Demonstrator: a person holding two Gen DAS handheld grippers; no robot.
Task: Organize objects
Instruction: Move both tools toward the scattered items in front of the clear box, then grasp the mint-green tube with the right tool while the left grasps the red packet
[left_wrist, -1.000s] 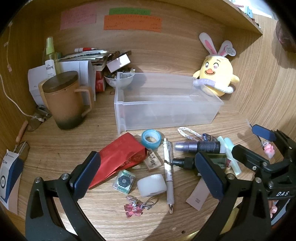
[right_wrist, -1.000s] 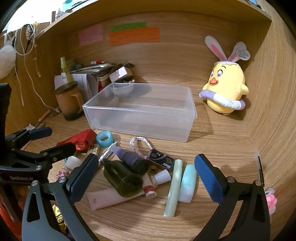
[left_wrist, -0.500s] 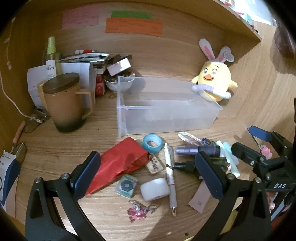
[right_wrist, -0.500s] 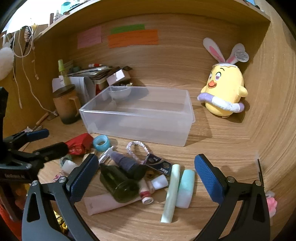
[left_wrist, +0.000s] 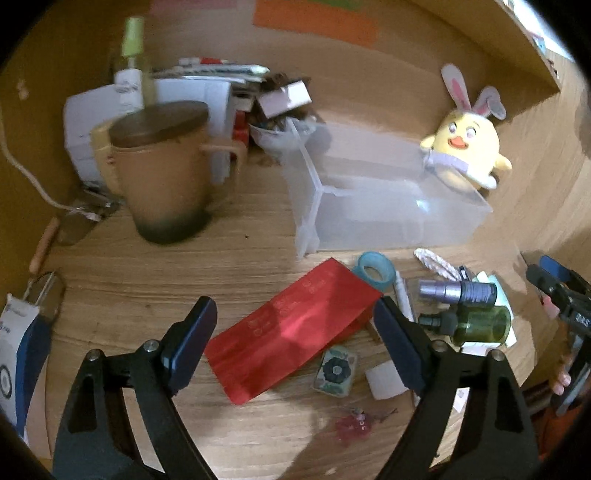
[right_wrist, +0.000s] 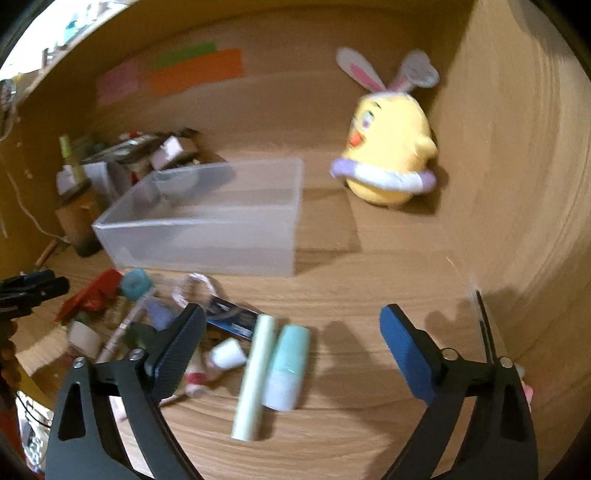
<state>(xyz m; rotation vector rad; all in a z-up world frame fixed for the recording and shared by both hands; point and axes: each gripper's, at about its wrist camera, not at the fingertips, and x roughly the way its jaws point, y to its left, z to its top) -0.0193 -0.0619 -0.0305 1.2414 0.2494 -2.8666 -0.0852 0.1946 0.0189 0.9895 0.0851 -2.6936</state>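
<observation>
Over the wooden desk (left_wrist: 155, 273), the left gripper (left_wrist: 295, 336) now straddles the red pouch (left_wrist: 295, 328), nearer than before; the right gripper (right_wrist: 291, 332) frames the mint tubes (right_wrist: 271, 369). Both jaws have just been closing, still wide, gripping nothing.

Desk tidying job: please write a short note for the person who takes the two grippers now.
Left gripper: open, jaws just closing a little, nothing gripped; the red pouch lies between them.
Right gripper: open, also just narrowing, holds nothing; the pale green tube and the mint bottle lie between them.
Clear bin: looks empty.
Teal tape roll, purple bottle and green bottle lie loose in front of it.
Done: nothing in the bin. Left: all loose items.
</observation>
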